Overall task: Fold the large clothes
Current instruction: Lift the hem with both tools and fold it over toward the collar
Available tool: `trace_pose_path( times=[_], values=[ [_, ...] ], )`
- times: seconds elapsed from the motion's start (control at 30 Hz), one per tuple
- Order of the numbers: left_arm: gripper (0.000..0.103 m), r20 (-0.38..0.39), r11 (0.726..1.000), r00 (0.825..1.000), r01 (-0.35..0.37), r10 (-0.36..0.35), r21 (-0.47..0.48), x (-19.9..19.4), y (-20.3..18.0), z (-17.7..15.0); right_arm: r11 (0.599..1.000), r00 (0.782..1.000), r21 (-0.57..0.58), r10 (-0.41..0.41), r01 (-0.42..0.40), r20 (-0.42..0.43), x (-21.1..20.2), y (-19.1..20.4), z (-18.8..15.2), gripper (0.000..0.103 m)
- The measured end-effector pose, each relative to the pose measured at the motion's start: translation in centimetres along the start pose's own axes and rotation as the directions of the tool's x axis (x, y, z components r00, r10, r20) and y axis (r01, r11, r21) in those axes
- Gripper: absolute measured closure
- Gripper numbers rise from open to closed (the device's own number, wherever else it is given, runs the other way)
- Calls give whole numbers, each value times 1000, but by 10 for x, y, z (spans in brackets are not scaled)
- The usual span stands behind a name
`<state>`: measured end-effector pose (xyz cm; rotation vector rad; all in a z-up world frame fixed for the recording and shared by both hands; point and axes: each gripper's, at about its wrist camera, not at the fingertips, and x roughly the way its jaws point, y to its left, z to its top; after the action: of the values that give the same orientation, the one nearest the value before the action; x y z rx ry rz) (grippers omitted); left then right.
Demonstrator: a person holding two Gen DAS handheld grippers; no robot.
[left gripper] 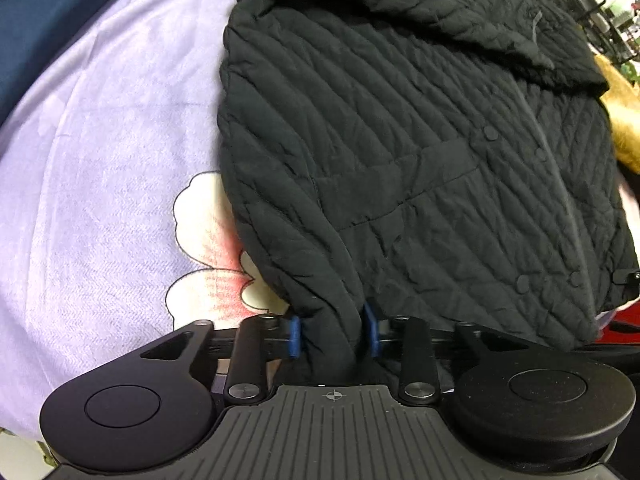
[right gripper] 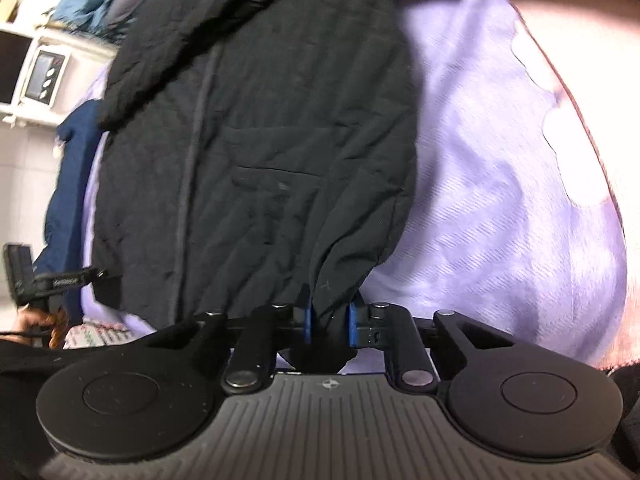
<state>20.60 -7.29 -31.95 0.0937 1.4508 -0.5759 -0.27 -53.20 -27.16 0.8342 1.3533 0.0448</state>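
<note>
- The black quilted jacket (left gripper: 420, 152) lies spread on a bed with a purple sheet (left gripper: 100, 140).
- The left tongs (left gripper: 333, 334) pinch the jacket's bottom edge between two blue pads (left gripper: 295, 335).
- The right tongs (right gripper: 329, 322) pinch the other bottom corner of the jacket (right gripper: 260, 140).
- A flower picture (left gripper: 212, 248) on the sheet peeks out beside the jacket.
- A yellow cloth (left gripper: 622, 112) lies at the jacket's far side.

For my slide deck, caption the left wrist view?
Left gripper pinches the black quilted jacket's hem over a lilac flowered sheet.
</note>
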Motion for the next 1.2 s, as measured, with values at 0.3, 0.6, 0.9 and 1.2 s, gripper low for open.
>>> trace_pose_path(
  times=[0.3, 0.6, 0.9, 1.2],
  values=[
    [38, 131, 993, 989, 64, -76, 96, -64, -11, 47, 986, 988, -85, 148, -144, 45, -52, 46, 59, 88],
    [39, 303, 994, 949, 67, -91, 89, -121, -7, 149, 963, 947, -163, 247, -216, 205, -115, 78, 162, 89],
    [44, 382, 997, 924, -48, 20, 63, -112, -12, 283, 970, 897, -69, 241, -232, 370, -119, 70, 277, 89],
    [41, 307, 987, 938, -156, 163, -48, -46, -10, 363, 997, 904, -15, 73, -73, 420, -64, 77, 359, 89]
  ],
)
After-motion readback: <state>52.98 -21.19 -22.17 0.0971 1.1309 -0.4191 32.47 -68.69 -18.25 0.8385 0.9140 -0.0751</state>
